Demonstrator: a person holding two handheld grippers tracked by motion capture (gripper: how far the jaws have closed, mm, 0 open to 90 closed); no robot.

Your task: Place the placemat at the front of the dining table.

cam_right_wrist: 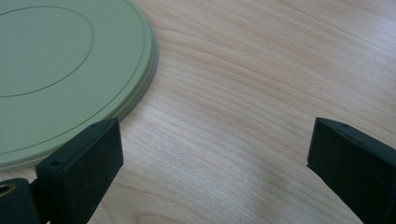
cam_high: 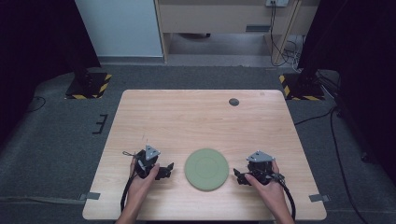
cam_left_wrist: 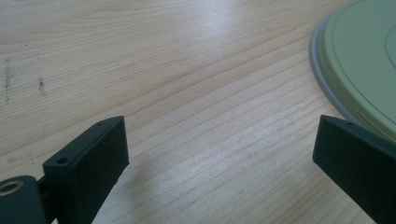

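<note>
**Tongs at rest on either side of a green plate**

The left tongs point(cam_high: 169, 169) and the right tongs point(cam_high: 237, 175) lie low on the wooden desk point(cam_high: 187, 116), each held in one hand, their tips turned inward toward the round green plate point(cam_high: 206, 169) between them. Both stand wide apart at the jaws and grip nothing; bare wood shows between the jaws in each gripper view. The plate lies flat near the desk's front edge, its rim just beside each pair of tips. A small dark disc point(cam_high: 234, 101) sits near the far edge.
</note>
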